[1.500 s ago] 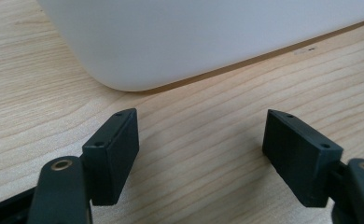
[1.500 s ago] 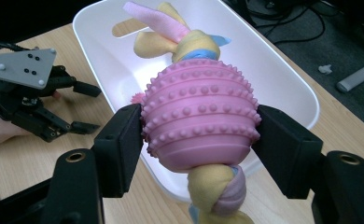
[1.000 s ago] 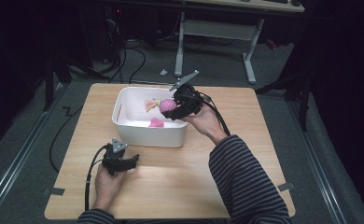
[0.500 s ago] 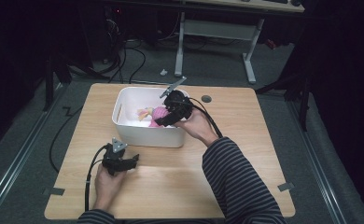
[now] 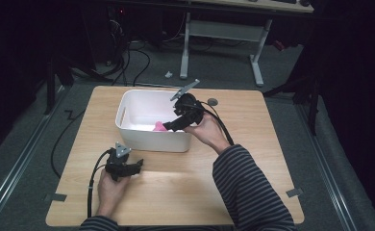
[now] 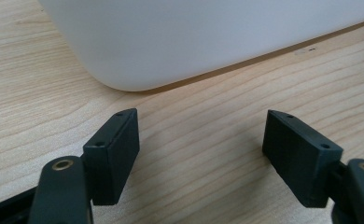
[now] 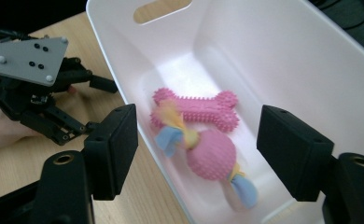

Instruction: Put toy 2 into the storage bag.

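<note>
A white bin [image 5: 149, 139] stands on the wooden table [image 5: 253, 144]. Inside it lie a pink spiky bone toy [image 7: 196, 109] and a pink spiky ball toy [image 7: 213, 158] with blue and yellow tails, slightly blurred. My right gripper [image 7: 199, 135] hovers over the bin's right end [image 5: 168, 126]; its jaws have just been opening and stand apart above the ball, touching nothing. My left gripper [image 5: 135, 166] rests on the table in front of the bin, open and empty [image 6: 201, 140], facing the bin's front wall [image 6: 194, 37].
A small round grey object [image 5: 213, 101] lies on the table behind the bin. Bare wood stretches right of the bin and along the front edge. Cables [image 5: 128, 53] and desk legs [image 5: 255, 62] are on the floor beyond the table.
The right gripper carried the pink ball toy left and down over the bin, then let it go; the ball now lies in the bin beside the bone. The left gripper stayed still.
</note>
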Demonstrator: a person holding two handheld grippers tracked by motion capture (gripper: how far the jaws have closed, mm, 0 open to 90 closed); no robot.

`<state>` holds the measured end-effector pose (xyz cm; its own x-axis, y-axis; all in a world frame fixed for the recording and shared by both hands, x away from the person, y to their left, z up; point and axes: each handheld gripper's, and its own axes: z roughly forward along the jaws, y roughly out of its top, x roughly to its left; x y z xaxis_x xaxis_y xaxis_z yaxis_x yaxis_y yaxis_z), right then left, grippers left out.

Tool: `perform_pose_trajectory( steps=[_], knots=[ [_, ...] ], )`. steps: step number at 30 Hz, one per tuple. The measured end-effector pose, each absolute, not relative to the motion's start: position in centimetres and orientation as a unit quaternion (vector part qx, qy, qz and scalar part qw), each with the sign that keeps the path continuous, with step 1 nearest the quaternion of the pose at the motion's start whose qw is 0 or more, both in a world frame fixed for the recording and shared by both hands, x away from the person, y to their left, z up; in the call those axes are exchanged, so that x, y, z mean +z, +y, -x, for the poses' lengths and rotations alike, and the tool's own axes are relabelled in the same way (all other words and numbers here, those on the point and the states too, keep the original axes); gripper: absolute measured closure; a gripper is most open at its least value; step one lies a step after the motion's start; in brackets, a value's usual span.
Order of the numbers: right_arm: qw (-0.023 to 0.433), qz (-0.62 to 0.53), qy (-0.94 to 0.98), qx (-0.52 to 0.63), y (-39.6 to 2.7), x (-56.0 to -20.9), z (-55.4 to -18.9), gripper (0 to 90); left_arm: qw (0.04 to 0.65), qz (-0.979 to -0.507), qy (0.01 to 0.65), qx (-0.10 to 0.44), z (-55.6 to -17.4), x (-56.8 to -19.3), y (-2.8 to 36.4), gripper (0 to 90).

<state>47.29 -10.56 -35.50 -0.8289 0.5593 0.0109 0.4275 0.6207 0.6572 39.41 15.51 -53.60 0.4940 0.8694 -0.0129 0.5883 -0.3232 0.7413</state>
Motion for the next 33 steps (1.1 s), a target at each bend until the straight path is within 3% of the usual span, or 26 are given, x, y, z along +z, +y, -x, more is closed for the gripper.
perform_pose_trajectory(
  steps=[8,24,33],
  knots=[
    [0.149,-0.324,0.856,0.374,-16.4,-35.5,-44.3,35.5,0.353,-0.789,0.462,0.199,-39.4,-53.6,15.5,27.4],
    [0.161,-0.403,0.813,0.388,-24.4,-37.9,-41.2,35.9,0.353,-0.789,0.462,0.199,-39.4,-53.6,15.5,27.4],
    [0.187,-0.446,0.797,0.361,-27.7,-41.2,-39.6,37.0,0.353,-0.789,0.462,0.199,-39.4,-53.6,15.5,27.3]
  ],
)
